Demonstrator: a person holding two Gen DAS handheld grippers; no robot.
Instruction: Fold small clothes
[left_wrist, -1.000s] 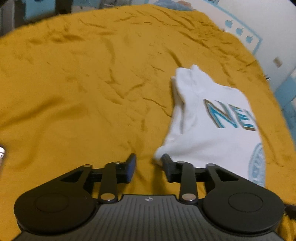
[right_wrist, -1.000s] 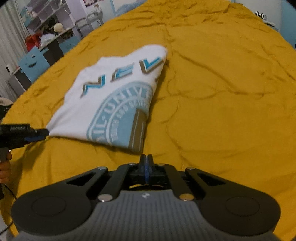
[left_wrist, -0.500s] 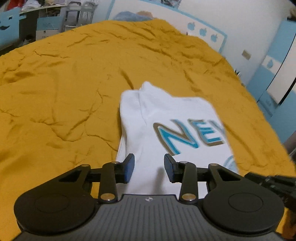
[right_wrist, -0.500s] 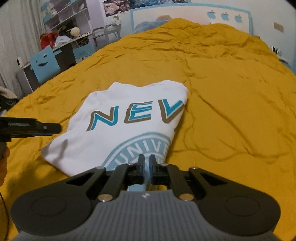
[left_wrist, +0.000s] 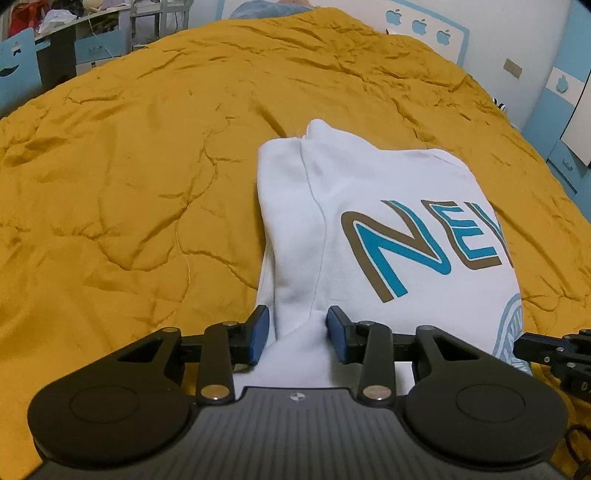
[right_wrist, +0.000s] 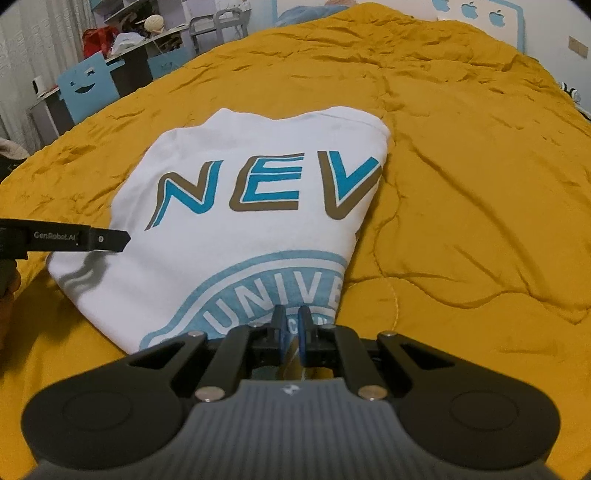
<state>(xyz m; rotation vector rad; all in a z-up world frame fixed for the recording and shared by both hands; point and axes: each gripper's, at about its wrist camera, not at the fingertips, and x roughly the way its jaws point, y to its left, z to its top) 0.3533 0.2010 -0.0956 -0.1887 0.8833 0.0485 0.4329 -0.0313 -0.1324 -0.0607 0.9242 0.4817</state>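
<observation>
A wide mustard bedspread holds the white T-shirt, lying flat near its middle. The shirt looks already folded in at the sides to a narrow panel; a crosswise fold probably remains. The left gripper hovers over the near edge, jaws apart and gripping nothing. The right gripper hangs over the hem, jaws together and empty.

Both wrist cameras look steeply down along their fingers, close over the bed – sharing the white shirt.
</observation>
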